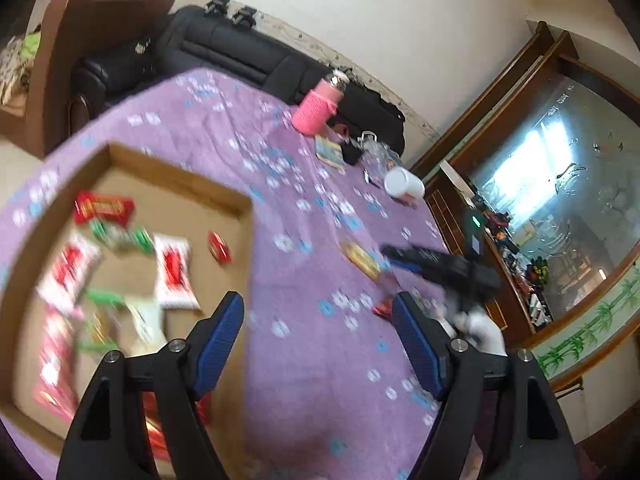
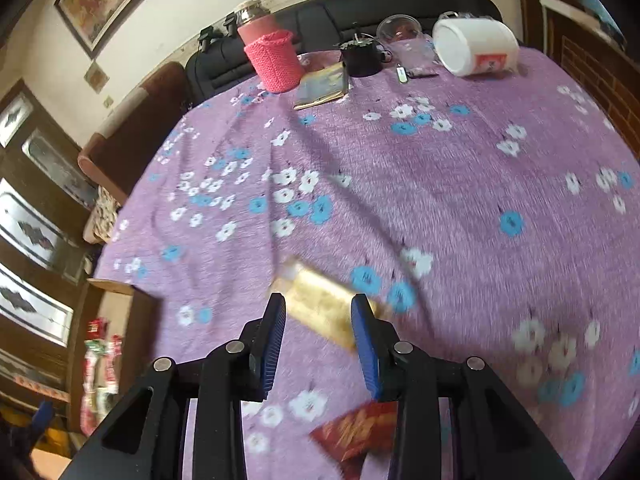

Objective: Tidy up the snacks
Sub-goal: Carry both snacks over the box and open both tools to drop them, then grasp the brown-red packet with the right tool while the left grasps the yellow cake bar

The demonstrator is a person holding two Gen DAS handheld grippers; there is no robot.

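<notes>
Left wrist only: cardboard box (image 1: 176,168) interior.

Ahead of your grippers, a black sofa (image 1: 240,52) lines the cream wall (image 1: 420,20); right, a wood-framed mirror (image 1: 560,184) glares.

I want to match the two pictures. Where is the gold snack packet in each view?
Left wrist view: the gold snack packet lies on the purple cloth, right of centre, beside the other gripper.
Right wrist view: the packet is low in the middle, just beyond the fingers.
Shared landmark: the pink bottle at the far table edge.
</notes>
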